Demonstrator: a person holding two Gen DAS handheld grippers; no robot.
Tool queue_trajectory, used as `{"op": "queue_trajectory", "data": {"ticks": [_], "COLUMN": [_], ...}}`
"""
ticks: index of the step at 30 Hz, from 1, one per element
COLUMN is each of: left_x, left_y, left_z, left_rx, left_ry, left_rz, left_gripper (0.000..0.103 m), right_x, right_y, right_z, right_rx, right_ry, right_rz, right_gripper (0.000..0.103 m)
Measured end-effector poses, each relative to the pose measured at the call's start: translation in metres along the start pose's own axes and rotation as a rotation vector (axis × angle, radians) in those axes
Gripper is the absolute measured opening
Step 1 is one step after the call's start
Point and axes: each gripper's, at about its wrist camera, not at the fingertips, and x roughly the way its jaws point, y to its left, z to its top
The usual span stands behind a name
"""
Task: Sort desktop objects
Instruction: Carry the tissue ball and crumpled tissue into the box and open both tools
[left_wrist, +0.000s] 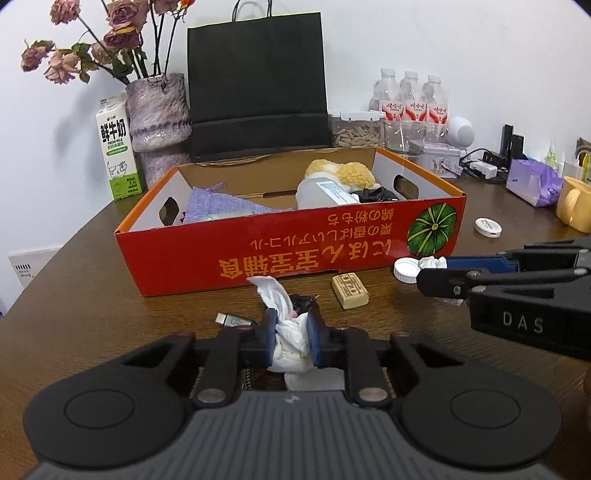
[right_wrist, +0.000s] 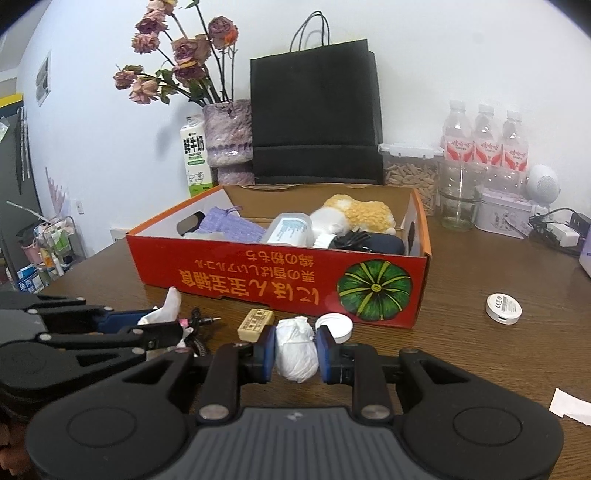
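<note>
**White tissue wads pinched in both hand-held grippers, red box ahead**

White crumpled tissue (left_wrist: 291, 332) sits clamped between the blue pads of my left hand-held gripper (left_wrist: 291, 334), low over the brown worktop (left_wrist: 110, 314); one loose end trails toward 12 o'clock, up to the red cardboard box (left_wrist: 288, 254). My right hand-held gripper (right_wrist: 296, 349) is pinching a second white tissue wad (right_wrist: 296, 350), rounded and knotted at the top.

Seen from the left wrist, the right gripper enters at 3 o'clock, its tip beside a white bottle cap (left_wrist: 405, 269). A small tan block (left_wrist: 349, 290) lies on the worktop at 1 o'clock of the left gripper, just in front of the box. A silver adapter (left_wrist: 234, 320) lies just at 9 o'clock of the left pads, and a small black item (left_wrist: 304, 302) is touching the held tissue.

The box stands open at 12 o'clock and holds a purple pouch (left_wrist: 218, 206), a pale plastic bottle (left_wrist: 325, 192) and a yellow plush toy (left_wrist: 347, 173). A white round disc (right_wrist: 504, 308) lies well apart at 3 o'clock in the right wrist view.
</note>
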Motion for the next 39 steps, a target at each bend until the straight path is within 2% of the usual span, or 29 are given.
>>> {"op": "queue_trajectory", "data": {"ticks": [3,18,24,31,39], "left_x": [-0.002,-0.013,-0.015,-0.018,-0.002], "left_y": [0.003,0.012,0.02,0.03,0.042], "left_z": [0.001,0.009,0.017,0.036,0.065], "left_rx": [-0.011,-0.049,-0.064,-0.07,-0.073], "left_ry": [-0.005,-0.052,-0.081,-0.152,-0.222], "left_rz": [-0.002,0.006,-0.004,-0.023,-0.022], "left_gripper": [0.014,0.013,0.013,0.013,0.013], "right_x": [-0.001,-0.007,-0.009,-0.004,0.019], "right_y": [0.003,0.012,0.014,0.007,-0.002], "right_z": [0.0,0.005,0.013,0.035,0.066], "right_rx": [-0.007,-0.016,-0.024,-0.013,0.003], "right_ry": [-0.004,-0.028,-0.067,-0.114,-0.158], "right_rz": [0.005,0.032,0.026,0.0,-0.037], "right_gripper": [0.022,0.022,0.022,0.022,0.023]}}
